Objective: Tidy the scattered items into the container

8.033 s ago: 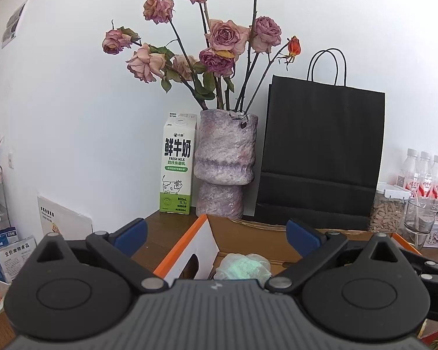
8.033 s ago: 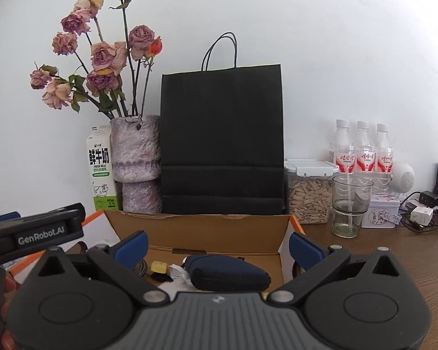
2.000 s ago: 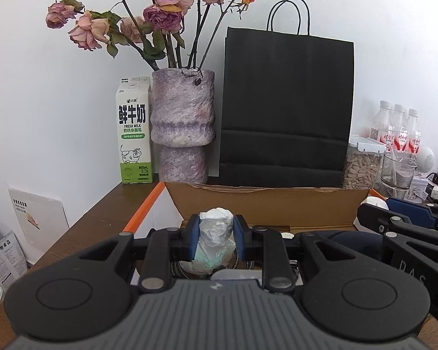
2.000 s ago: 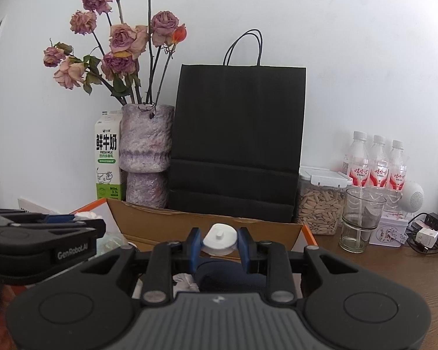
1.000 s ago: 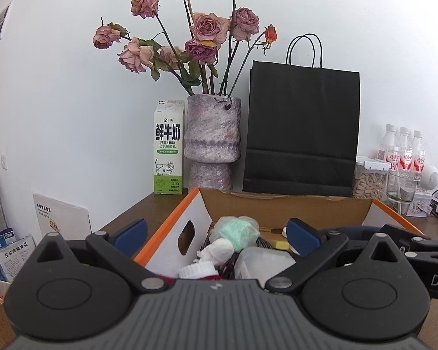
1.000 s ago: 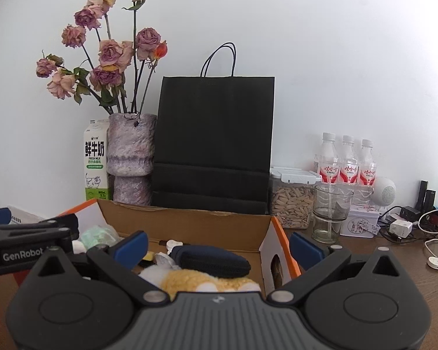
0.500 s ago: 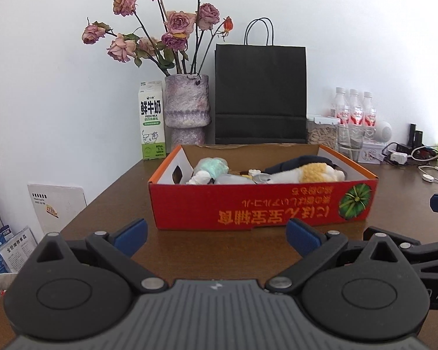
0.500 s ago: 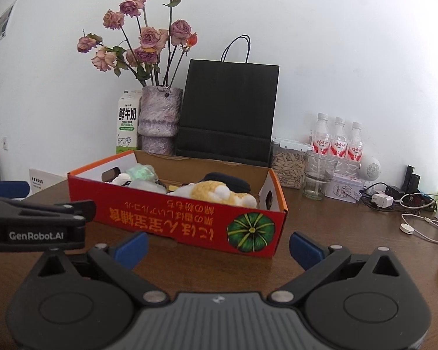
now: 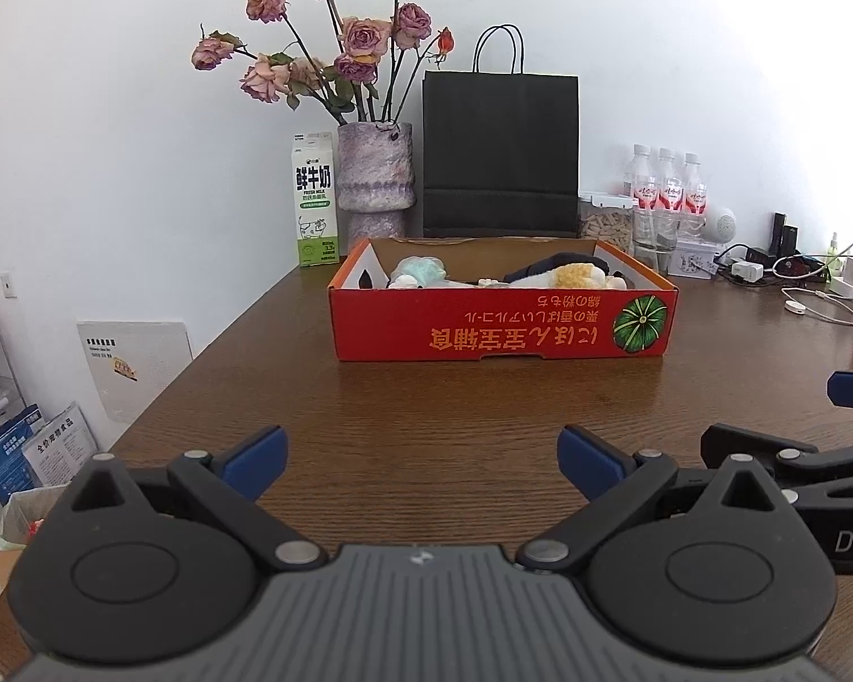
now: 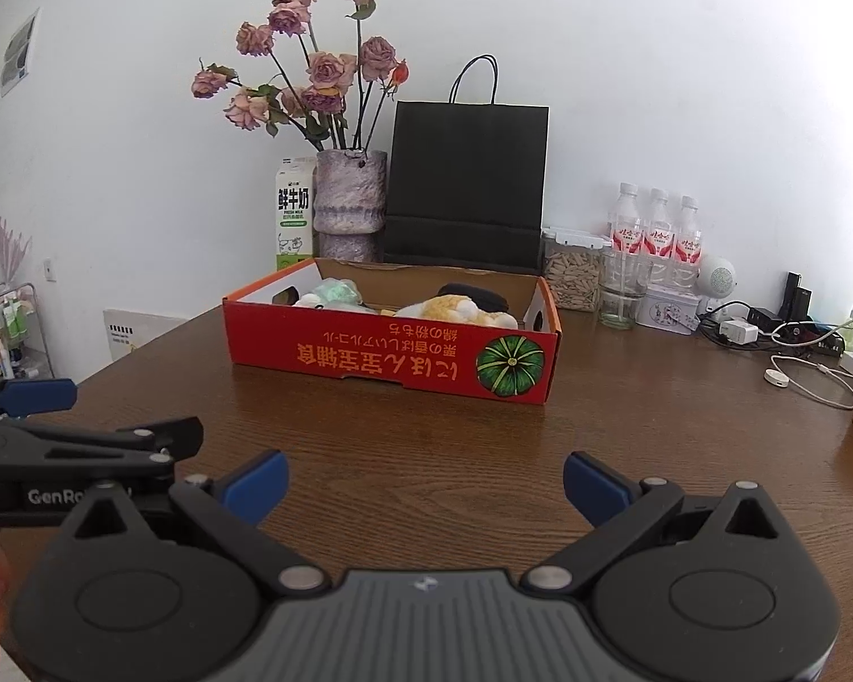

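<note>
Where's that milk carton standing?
In both views the milk carton stands at the back of the table against the wall, just left of the vase.

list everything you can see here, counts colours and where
box: 1, red, table centre
plush toy: 1, yellow-white, in box
dark pouch: 1, in box, behind the toy
green bundle: 1, in box, left end
table: 1, brown wood
vase of roses: 1, purple, behind box
milk carton: 1, white-green, left of vase
paper bag: 1, black, at wall
water bottles: 3, red labels, back right
jar: 1, clear, by bottles
glass: 1, clear
cables and chargers: several, far right
left tool: open, empty
right tool: open, empty
</note>
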`<state>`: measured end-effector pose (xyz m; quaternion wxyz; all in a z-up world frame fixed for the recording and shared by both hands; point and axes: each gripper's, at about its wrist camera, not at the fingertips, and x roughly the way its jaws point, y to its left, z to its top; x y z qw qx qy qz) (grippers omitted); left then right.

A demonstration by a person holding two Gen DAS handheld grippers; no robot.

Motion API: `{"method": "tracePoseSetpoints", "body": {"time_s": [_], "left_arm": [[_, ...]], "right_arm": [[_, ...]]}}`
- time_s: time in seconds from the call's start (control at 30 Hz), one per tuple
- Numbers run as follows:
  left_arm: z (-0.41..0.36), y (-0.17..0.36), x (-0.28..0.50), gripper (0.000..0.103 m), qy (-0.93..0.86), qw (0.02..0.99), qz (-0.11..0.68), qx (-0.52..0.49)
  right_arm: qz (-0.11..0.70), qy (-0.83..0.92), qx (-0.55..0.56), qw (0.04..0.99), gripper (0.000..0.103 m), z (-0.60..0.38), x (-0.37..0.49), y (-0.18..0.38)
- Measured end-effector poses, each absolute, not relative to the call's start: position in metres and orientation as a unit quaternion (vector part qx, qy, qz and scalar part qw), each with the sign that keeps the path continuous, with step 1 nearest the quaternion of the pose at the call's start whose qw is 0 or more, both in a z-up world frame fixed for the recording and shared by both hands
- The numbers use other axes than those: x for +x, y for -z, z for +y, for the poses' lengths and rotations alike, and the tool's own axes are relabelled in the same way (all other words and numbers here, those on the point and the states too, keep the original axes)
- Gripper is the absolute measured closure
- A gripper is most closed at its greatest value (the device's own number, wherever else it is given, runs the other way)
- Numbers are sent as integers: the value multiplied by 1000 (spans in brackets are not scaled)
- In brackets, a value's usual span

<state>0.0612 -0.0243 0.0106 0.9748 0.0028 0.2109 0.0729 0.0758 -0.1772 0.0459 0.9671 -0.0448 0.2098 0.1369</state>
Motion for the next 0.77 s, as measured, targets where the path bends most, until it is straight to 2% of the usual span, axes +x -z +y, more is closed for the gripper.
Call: {"method": "tracePoseSetpoints", "body": {"time_s": [0.77], "left_arm": [[-25, -13, 47, 0, -95, 973, 212, 9]], "right_arm": [[224, -142, -43, 963, 0, -177, 61, -48]]}}
